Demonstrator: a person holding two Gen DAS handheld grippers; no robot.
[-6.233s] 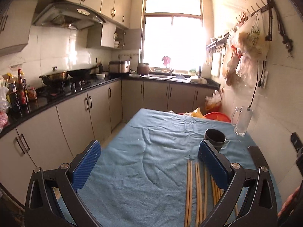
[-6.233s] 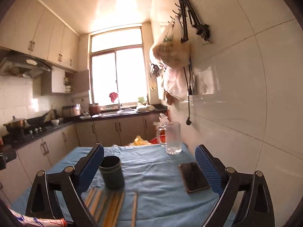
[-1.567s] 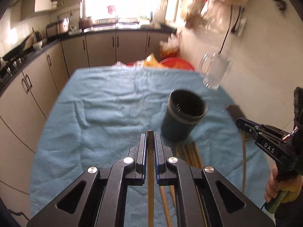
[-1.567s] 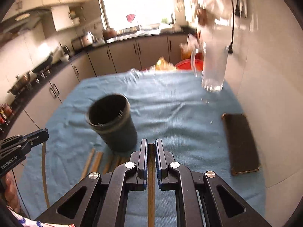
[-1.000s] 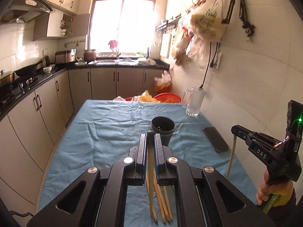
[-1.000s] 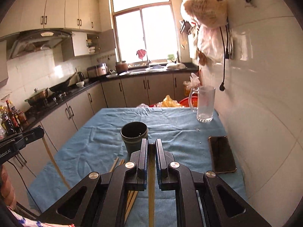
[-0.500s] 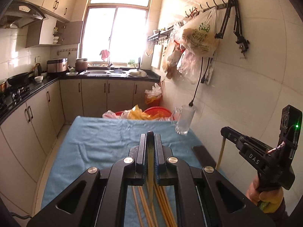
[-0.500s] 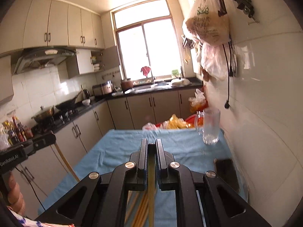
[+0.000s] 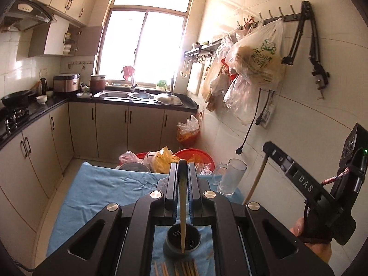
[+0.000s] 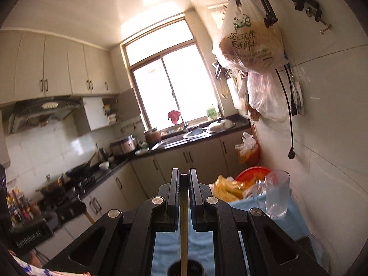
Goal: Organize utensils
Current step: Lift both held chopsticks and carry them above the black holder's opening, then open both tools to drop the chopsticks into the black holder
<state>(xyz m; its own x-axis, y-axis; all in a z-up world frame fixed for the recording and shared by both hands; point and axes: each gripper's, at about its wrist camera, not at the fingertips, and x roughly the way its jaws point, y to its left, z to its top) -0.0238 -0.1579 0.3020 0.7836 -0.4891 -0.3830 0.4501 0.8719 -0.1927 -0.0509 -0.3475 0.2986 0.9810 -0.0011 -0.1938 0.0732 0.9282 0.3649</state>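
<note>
Kitchen; right tool [image 9: 268,147] marked, seemingly, "DAS"

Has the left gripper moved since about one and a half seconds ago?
Yes. The left gripper has risen and tipped up: its chopstick now hangs down into the dark holder, which before stood ahead of the fingers.

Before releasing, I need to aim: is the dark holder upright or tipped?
Upright: the dark holder stands on the blue cloth, mouth up, with the left gripper's chopstick pointing into it.
</note>
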